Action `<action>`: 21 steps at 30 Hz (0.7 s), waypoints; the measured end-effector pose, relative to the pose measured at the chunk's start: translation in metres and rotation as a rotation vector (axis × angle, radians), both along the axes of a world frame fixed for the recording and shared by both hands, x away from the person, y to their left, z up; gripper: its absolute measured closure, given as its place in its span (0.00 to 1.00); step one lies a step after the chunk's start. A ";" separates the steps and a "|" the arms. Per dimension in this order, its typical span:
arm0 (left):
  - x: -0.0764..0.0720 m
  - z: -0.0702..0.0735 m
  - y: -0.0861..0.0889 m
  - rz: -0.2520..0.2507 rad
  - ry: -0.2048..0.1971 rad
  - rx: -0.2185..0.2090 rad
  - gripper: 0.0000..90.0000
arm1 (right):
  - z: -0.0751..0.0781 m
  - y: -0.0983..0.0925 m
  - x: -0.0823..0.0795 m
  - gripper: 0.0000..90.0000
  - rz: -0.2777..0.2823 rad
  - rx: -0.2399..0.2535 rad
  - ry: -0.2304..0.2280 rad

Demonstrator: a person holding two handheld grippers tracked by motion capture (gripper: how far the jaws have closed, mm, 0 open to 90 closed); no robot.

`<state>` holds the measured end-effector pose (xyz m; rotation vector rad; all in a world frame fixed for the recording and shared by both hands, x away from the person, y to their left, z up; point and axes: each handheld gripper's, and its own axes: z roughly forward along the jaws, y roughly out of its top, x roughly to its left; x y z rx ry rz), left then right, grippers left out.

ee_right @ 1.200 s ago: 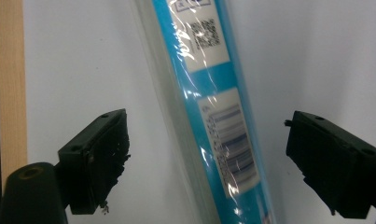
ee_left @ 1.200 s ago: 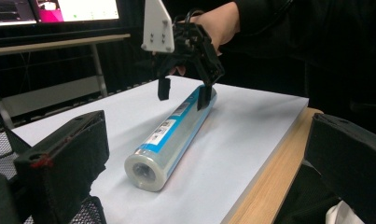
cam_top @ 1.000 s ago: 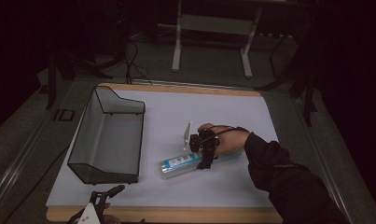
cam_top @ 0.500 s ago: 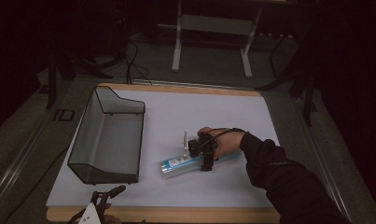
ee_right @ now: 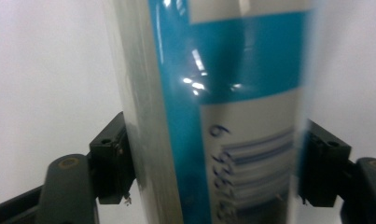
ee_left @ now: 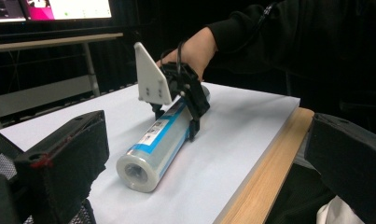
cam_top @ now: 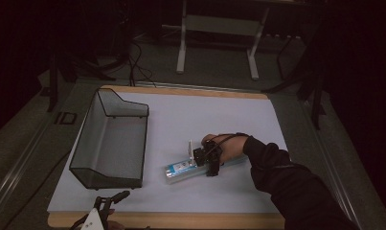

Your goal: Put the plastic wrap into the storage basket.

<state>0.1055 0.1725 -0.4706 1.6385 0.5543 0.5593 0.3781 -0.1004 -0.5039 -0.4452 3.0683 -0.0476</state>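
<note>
Two grippers in frame. Right gripper (cam_top: 206, 162) has just been closing its jaws, now clamped across roll of clear film (cam_top: 185, 168), lying flat on white tabletop (cam_top: 229, 120) right of wire mesh tray (cam_top: 109, 139). Left gripper (cam_top: 107, 208) at near edge, jaws apart, empty.

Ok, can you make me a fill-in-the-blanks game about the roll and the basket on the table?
1. The right gripper has its jaws on either side of the ___.
2. The roll lies on its side on the ___ sheet.
3. The wire basket sits to the ___ of the roll in the high view.
4. The band on the roll's label is ___.

Missing words: roll; white; left; blue
</note>
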 end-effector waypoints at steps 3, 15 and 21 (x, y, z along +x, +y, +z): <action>0.000 0.000 0.000 0.000 0.001 -0.001 0.01 | -0.004 0.001 -0.001 0.26 -0.018 -0.025 -0.001; 0.002 -0.001 -0.002 -0.011 0.003 0.010 0.01 | -0.003 0.001 -0.001 0.33 -0.022 -0.036 0.015; 0.002 -0.001 -0.002 -0.012 0.002 0.010 0.01 | -0.002 0.001 -0.001 0.33 -0.026 -0.046 0.038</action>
